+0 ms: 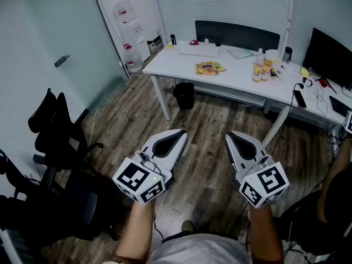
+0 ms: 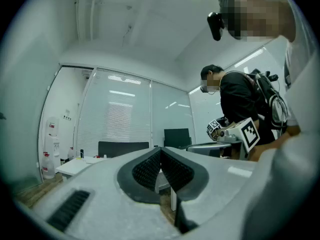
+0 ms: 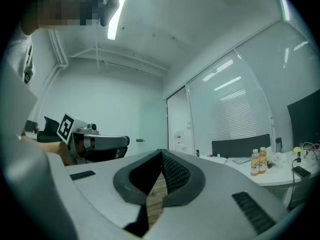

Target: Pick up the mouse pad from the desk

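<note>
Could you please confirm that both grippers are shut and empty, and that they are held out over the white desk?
Not quite. The left gripper and the right gripper are indeed shut and empty, but they are not over the white desk. The head view shows them held out over the wooden floor, short of the desk.
</note>
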Tool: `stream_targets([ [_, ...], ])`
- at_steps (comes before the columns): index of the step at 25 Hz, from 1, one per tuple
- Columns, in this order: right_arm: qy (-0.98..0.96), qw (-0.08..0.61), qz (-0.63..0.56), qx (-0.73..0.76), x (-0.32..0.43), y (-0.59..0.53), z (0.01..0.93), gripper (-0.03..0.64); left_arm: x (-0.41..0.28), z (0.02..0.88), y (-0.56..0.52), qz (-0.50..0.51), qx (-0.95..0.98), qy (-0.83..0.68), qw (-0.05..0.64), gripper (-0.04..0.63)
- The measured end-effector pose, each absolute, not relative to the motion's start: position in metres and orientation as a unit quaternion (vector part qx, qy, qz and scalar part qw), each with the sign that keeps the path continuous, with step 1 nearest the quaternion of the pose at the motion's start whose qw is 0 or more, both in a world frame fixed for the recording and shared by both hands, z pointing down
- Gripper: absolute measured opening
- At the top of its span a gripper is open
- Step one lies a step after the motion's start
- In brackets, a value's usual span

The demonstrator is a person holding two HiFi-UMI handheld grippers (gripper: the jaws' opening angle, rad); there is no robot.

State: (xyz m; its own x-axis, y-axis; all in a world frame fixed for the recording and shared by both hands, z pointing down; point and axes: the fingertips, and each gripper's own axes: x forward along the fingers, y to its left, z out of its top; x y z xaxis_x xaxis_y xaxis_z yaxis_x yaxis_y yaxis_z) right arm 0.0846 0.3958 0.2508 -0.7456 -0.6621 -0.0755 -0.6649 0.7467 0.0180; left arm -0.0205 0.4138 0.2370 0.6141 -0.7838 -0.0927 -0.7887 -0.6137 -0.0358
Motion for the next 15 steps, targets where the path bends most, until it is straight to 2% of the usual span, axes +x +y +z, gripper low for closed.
stream_targets([
  [15, 0.932, 0.033, 0.007, -0.361, 0.079, 0.393, 0.256, 0.012, -0.038, 0.250, 0.406, 0.037, -0.899, 0.435, 0.026, 0.015],
])
